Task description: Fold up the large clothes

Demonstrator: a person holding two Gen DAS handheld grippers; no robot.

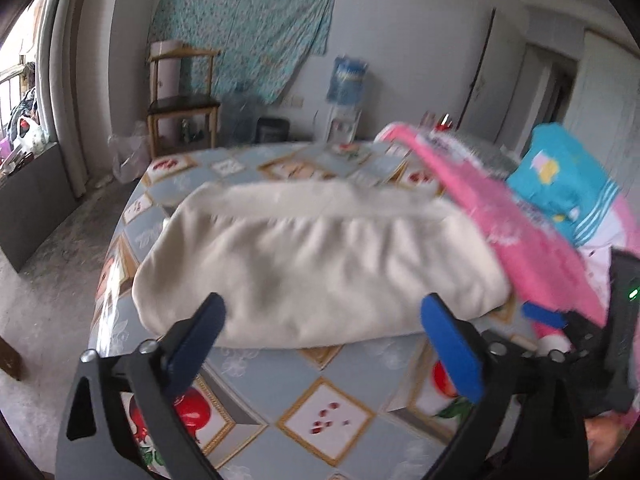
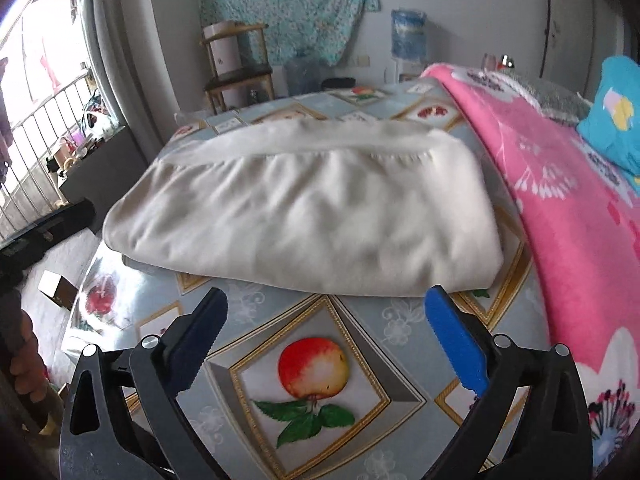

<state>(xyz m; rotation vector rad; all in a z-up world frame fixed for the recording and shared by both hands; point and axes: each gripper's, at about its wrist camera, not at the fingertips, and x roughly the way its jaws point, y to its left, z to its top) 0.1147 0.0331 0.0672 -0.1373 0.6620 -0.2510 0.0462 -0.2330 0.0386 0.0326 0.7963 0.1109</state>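
Both views are blurry, esp. the left wrist one, so small things at the back are hard to make out; the far edge of the surface is lost behind the cloth piles; the right side of the pink blanket is cut off by the round edge of the lens; a grey fuzzy thing behind it is only partly seen, can't tell what it is; a blue cloth w/ yellow shapes sits on top of the pink blanket, partly cut off too.

The cream folded cloth lies flat on the surface, in the middle, its right end touching the pink blanket's edge; a wide band runs along its far side; what is under it can't be seen.

Left hand-held gripper: fingers spread wide apart, nothing between them, tips just at the near edge of the cream folded cloth; can't tell if they touch it or only hang above.

Right hand-held gripper: fingers also wide apart, holding nothing, tips near the cloth's front edge but over the bare surface w/ the apple picture; in the left wrist view its body is a dark blurry shape at the right edge, partly hidden by the pink blanket.

Back of room: a wooden chair, a green flowery sheet on the wall, a water cooler; all soft and fuzzy.
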